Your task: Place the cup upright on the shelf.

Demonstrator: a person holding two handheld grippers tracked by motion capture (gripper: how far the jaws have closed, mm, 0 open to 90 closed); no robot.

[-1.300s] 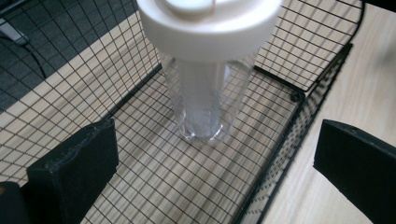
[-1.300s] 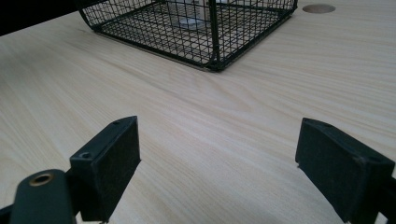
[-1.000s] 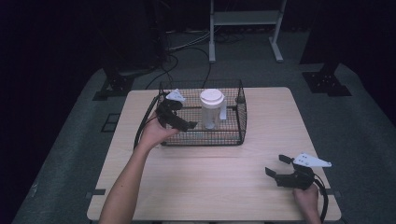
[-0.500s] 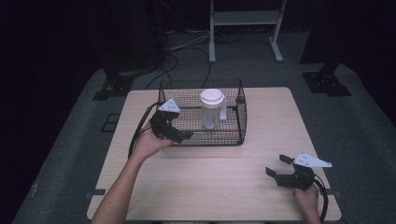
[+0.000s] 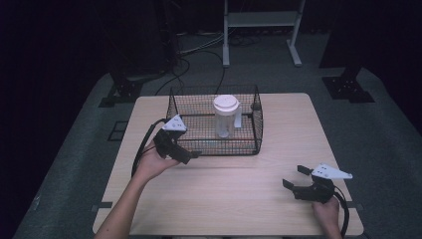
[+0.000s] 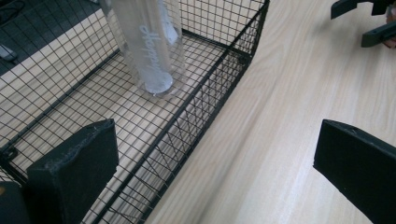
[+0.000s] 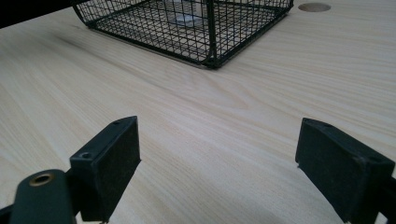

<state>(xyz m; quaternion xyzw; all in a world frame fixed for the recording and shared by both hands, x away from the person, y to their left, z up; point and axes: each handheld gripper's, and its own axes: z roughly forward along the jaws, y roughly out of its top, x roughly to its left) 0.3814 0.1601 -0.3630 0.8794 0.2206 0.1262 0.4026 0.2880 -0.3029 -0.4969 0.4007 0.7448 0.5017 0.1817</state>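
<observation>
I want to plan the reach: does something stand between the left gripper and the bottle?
Yes. The front wall of the wire basket stands between the open left gripper and the bottle.

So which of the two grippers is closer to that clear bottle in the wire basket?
The left. The left gripper is at the basket's front left corner, close to the bottle. The right gripper is near the table's front right edge, well away from it.

Top of clear bottle (image 6: 150, 49) cut off by upper edge in left gripper view; white lettering on it too blurred to read. In right gripper view, wire basket (image 7: 196, 25) cropped at top, bottle base behind mesh indistinct.
</observation>
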